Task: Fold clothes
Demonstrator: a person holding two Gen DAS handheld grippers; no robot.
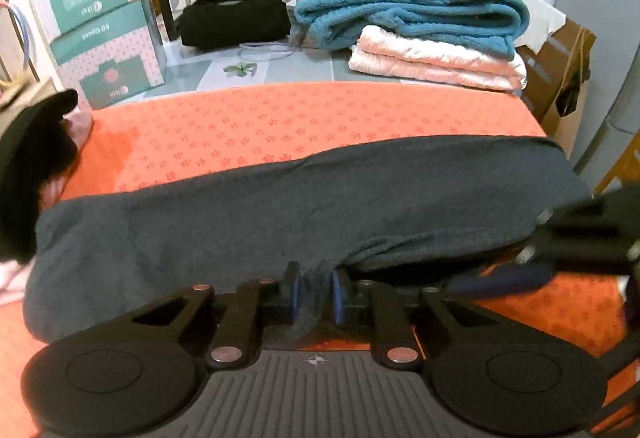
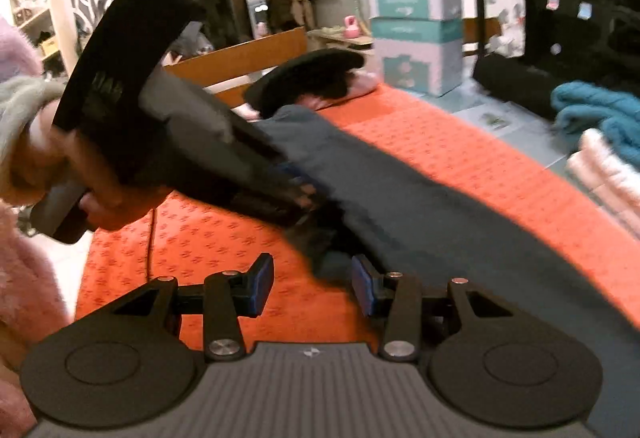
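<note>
I see my left gripper with jaws pinched on the dark garment's near edge; my right gripper jaws gape half-open beside that garment, gripping nothing.

The left wrist view looks low and close over its fingers, facing across the orange cloth toward the stacked towels by the wall. The right wrist view, equally near, faces along the same orange cloth toward the room beyond. Both share the dark garment, the patterned boxes and the black frame.
</note>
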